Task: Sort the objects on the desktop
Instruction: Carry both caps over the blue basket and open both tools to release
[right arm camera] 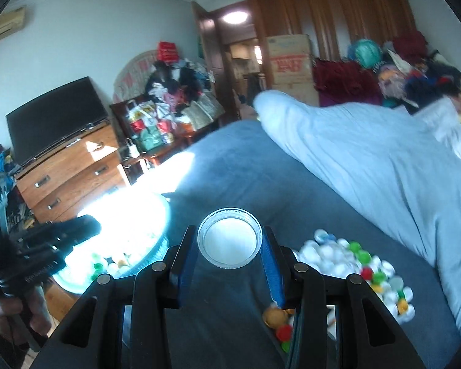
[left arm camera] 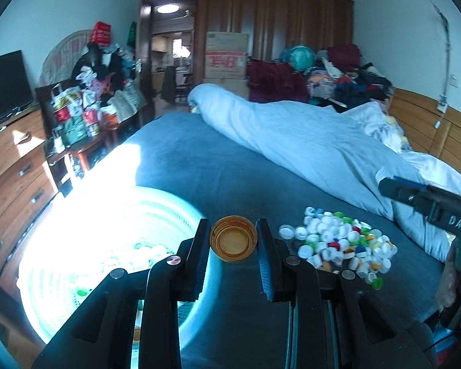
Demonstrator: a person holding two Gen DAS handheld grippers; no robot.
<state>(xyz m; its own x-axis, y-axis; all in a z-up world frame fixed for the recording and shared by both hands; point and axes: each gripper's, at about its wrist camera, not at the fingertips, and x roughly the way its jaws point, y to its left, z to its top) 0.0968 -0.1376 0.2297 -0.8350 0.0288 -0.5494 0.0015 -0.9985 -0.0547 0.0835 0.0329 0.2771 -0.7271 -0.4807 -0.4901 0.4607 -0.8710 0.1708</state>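
Sorting: we carry two bottle caps from the pile point(left arm camera: 338, 243) on the bed point(left arm camera: 218, 166) toward the pale basket point(left arm camera: 113, 236) at its edge.
Left gripper point(left arm camera: 233, 243): clenched on an orange cap point(left arm camera: 233, 243), open side facing us, held near the basket rim.
Right gripper point(right arm camera: 230, 240): clenched on a white cap point(right arm camera: 230, 240), above the blanket between pile and basket.
Doing it well: we should bring each cap over the basket's middle before loosening, one hand at a time.
Hard to see: sun glare washes out the basket, so we cannot count what lies in it.
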